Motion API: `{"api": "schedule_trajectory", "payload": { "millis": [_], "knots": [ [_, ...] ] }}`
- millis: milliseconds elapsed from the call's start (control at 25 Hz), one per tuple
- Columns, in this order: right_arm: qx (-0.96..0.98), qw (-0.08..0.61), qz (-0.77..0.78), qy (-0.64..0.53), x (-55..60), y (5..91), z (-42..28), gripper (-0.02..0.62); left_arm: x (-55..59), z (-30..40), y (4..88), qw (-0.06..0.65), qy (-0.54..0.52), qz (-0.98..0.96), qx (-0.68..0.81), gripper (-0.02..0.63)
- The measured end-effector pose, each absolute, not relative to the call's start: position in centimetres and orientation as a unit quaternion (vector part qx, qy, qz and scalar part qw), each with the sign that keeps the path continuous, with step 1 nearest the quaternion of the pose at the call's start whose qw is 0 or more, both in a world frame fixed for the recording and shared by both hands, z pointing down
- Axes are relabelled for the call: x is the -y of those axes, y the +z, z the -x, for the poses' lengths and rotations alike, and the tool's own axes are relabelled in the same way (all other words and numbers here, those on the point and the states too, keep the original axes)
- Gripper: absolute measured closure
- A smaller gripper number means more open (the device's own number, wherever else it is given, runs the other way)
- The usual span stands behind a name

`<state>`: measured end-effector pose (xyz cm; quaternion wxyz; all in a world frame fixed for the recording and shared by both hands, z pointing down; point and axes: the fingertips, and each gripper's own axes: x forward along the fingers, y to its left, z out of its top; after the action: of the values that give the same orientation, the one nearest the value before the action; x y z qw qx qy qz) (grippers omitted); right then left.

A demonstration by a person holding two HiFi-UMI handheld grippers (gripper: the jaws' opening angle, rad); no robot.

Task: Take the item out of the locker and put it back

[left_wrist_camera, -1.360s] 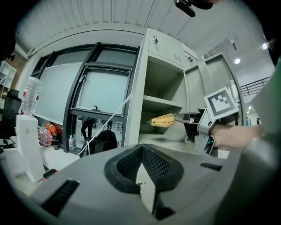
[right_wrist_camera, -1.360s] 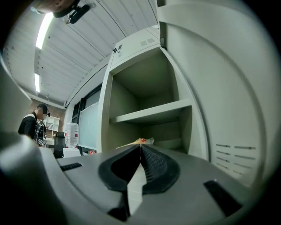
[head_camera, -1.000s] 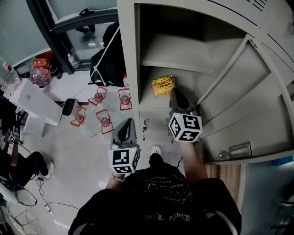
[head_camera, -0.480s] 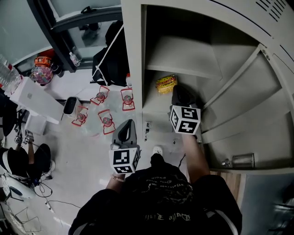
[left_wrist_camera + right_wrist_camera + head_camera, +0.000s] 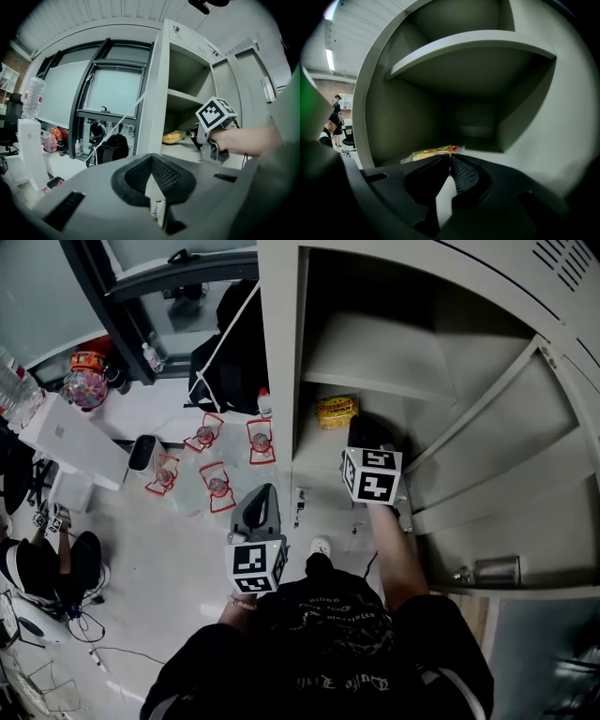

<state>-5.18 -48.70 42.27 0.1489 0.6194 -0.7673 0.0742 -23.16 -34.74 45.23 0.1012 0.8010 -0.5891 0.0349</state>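
- The right gripper is pinched shut on nothing. Its tips are inside the locker, pointing at the yellow packet.
- The left gripper is also shut and empty. We hold it outside the locker, in front of the left frame.
- The packet lies flat on the lower shelf, toward the left wall and just beyond the right tips. We cannot tell whether the tips touch it.
- Main risk, as we judge it: if we go forward with the jaws shut, they would push the packet deeper or against the wall and not take it. The jaws have to part first.
- The packet looks like thin, crinkly film. A bite on its loose edge alone could slip or tear as we pull back, and a bite that lands too low could scrape the shelf and miss.
- The upper shelf sits close above, so lifting early could knock the packet or the cube against it.
- The open door stands just to the right of our forearm, and a wide swing on the way out could catch it.
- Contents: the packet is the only thing we see in this compartment. We see nothing on top of the upper shelf, and the back corners are too dark to tell.
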Motion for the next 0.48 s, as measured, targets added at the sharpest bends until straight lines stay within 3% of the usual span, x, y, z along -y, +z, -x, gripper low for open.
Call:
{"api": "schedule_trajectory", "payload": {
  "millis": [480],
  "knots": [
    [0.768, 0.190, -0.607, 0.074, 48.7, 42.9, 5.8, 0.584, 33.8, 23.6, 46.5, 0.119, 0.038, -0.793, 0.596, 0.600]
  ]
}}
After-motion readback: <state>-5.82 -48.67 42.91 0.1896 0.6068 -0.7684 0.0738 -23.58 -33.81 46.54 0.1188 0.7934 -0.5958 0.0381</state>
